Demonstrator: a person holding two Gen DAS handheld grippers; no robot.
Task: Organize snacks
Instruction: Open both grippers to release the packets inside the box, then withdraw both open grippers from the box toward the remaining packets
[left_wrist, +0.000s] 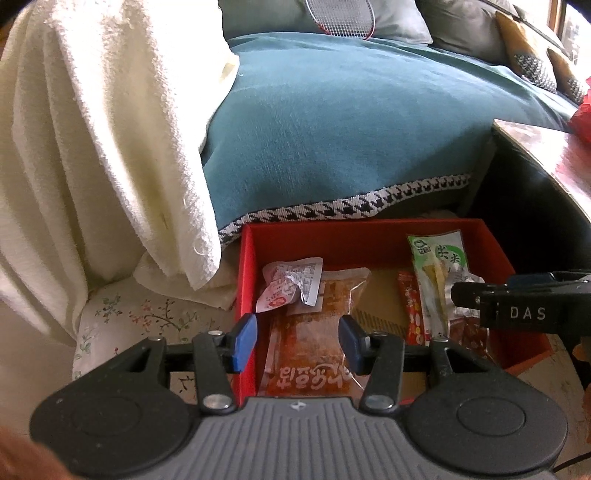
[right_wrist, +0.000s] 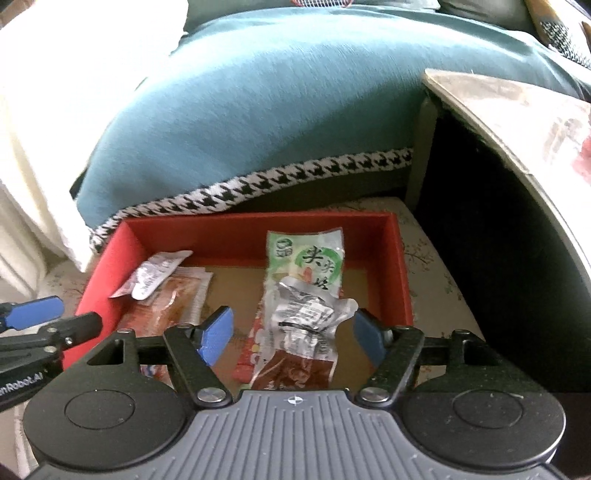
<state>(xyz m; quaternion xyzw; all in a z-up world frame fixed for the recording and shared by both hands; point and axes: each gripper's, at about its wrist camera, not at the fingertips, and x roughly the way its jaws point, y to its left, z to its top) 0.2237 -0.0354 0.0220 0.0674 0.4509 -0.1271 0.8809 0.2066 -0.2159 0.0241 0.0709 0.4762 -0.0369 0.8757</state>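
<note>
Left gripper (left_wrist: 297, 341): fingers spread, empty, above an orange snack packet (left_wrist: 314, 347). Right gripper (right_wrist: 291, 336): fingers spread, empty, above a crumpled silver packet (right_wrist: 308, 317) overlapping a green packet (right_wrist: 306, 258). All packets lie inside the red box (right_wrist: 255, 225), beside the teal-covered sofa (right_wrist: 258, 110).

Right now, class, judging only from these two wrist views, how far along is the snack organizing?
Done: several packets already lie inside the red box, including the green packet and orange packet. In hand: nothing; the left gripper and right gripper hover open above the box. Left: no loose snacks show outside it, so perhaps only tidying.
</note>
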